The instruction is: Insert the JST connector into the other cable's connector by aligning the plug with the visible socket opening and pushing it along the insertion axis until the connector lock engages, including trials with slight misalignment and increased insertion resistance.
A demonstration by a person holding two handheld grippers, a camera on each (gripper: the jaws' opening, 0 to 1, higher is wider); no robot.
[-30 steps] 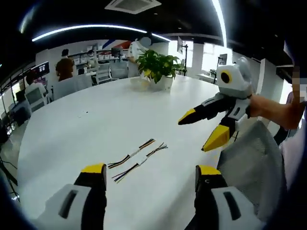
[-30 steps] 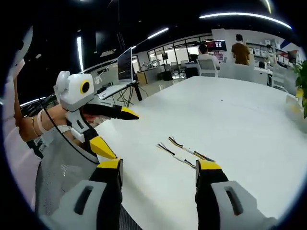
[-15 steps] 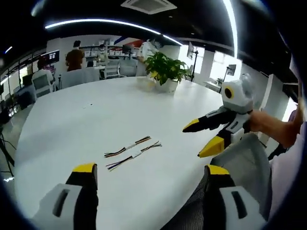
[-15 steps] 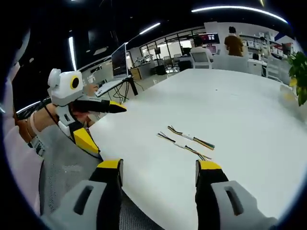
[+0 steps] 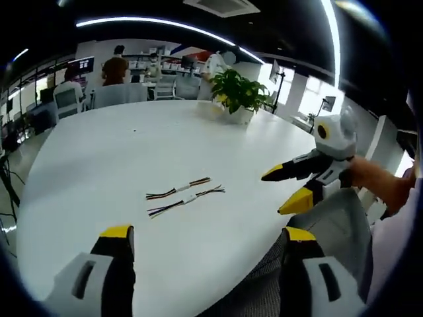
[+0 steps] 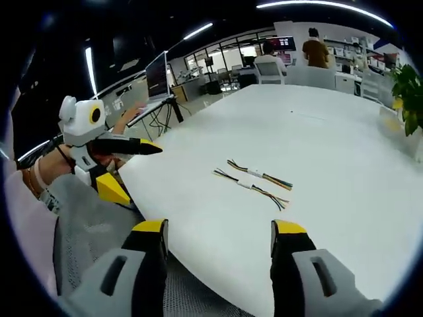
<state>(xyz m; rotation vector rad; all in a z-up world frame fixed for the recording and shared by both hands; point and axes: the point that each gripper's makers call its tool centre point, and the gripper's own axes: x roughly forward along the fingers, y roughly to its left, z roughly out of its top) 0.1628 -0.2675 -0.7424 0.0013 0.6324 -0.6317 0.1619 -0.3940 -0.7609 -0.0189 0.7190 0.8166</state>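
Two short multicoloured cables with white JST connectors lie side by side on the white table: one cable [image 5: 178, 188] [image 6: 259, 175] and a second cable [image 5: 186, 200] [image 6: 250, 187] beside it. My left gripper [image 5: 206, 235] is open, held back from the table edge, well short of the cables. My right gripper [image 6: 218, 231] is open too, over the near edge. In the left gripper view the right gripper [image 5: 291, 187] enters from the right, jaws apart. In the right gripper view the left gripper [image 6: 125, 168] hangs at the left, also apart. Neither holds anything.
A potted plant [image 5: 238, 96] [image 6: 408, 92] stands at the far side of the round white table [image 5: 132, 152] [image 6: 330, 132]. A grey mesh chair back [image 5: 330, 224] [image 6: 92, 231] sits under both grippers. People sit at desks in the background.
Both grippers have drawn back from the table and risen a little, so the cables look smaller and farther. The cables themselves have not moved. Both stay open.
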